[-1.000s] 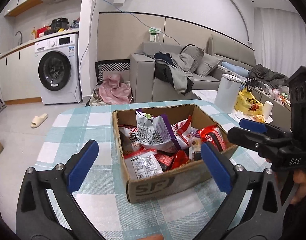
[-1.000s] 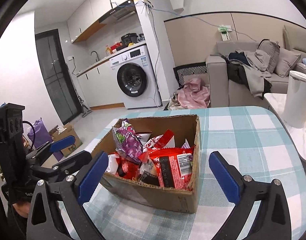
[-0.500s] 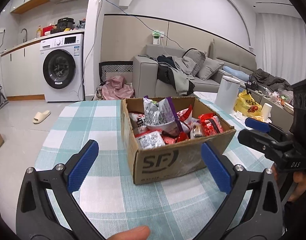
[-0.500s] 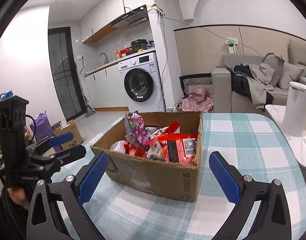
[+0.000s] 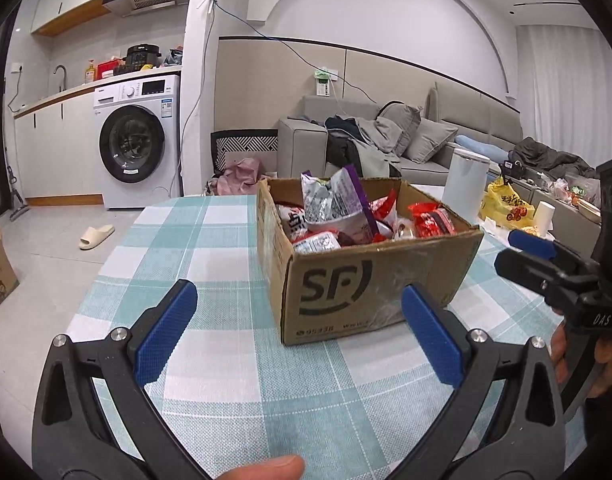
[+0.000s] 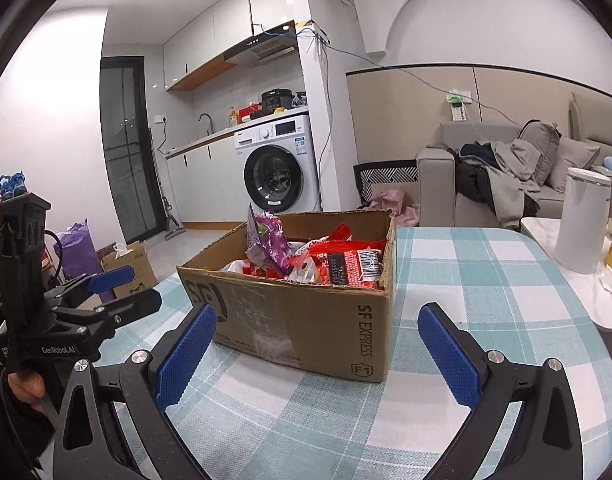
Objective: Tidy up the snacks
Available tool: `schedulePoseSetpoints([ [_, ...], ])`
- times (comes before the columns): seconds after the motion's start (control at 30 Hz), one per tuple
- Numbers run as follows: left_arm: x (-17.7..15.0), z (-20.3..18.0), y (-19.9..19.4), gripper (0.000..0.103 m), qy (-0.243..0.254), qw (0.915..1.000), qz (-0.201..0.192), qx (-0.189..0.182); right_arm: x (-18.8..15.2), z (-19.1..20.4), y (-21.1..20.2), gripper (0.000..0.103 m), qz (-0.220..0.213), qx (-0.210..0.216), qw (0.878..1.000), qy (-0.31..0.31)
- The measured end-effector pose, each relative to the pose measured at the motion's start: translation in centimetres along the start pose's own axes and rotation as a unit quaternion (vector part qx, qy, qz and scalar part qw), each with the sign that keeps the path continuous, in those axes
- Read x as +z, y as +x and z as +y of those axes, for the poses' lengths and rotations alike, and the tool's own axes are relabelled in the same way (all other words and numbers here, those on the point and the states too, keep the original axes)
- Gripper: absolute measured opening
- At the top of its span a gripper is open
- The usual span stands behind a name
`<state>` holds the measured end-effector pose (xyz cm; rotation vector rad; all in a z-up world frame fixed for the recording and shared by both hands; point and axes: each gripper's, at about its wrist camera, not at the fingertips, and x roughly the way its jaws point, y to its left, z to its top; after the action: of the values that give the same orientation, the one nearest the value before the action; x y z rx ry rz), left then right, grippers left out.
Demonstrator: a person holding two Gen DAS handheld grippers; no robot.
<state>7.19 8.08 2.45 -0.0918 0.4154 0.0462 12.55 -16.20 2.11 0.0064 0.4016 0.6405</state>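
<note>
A brown cardboard box (image 5: 369, 280) (image 6: 325, 320) printed "SF" stands on the checked tablecloth (image 5: 226, 264), filled with snack packets. A purple and silver bag (image 5: 333, 200) (image 6: 266, 240) sticks up tallest; red packets (image 5: 431, 220) (image 6: 349, 264) lie beside it. My left gripper (image 5: 298, 328) hovers open, low over the cloth just short of the box's near wall. My right gripper (image 6: 317, 348) is open too, near the box's other corner. Each gripper shows in the other's view: the right one (image 5: 541, 260), the left one (image 6: 106, 292). Both are empty.
A white cylindrical bin (image 5: 463, 184) (image 6: 581, 220) and a yellow bag (image 5: 505, 206) stand beyond the table's right side. Behind are a grey sofa (image 5: 385, 140), a washing machine (image 5: 138, 144), a slipper (image 5: 96, 236) and floor boxes (image 6: 126, 264).
Both grippers have dropped lower and tilted up, so the box is now seen from the side rather than from above. Both stay open and empty. The box has not moved.
</note>
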Motion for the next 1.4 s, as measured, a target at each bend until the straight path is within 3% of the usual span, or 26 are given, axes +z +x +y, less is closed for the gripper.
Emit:
schedulePoseSetpoints([
  [0.33,-0.68,-0.15,0.07,0.102,0.000,0.9999,-0.013,0.006,-0.18,-0.04,-0.61,0.103,-0.015,-0.003,1.000,-0.003],
  [0.73,-0.93,-0.10,0.50,0.102,-0.001,1.0000,-0.004,0.008,-0.06,-0.82,-0.82,0.103,-0.022,-0.013,1.000,0.018],
  [1.4,-1.03,0.09,0.80,0.102,-0.004,1.0000,0.000,0.009,-0.10,-0.05,-1.02,0.103,-0.025,-0.016,1.000,-0.004],
])
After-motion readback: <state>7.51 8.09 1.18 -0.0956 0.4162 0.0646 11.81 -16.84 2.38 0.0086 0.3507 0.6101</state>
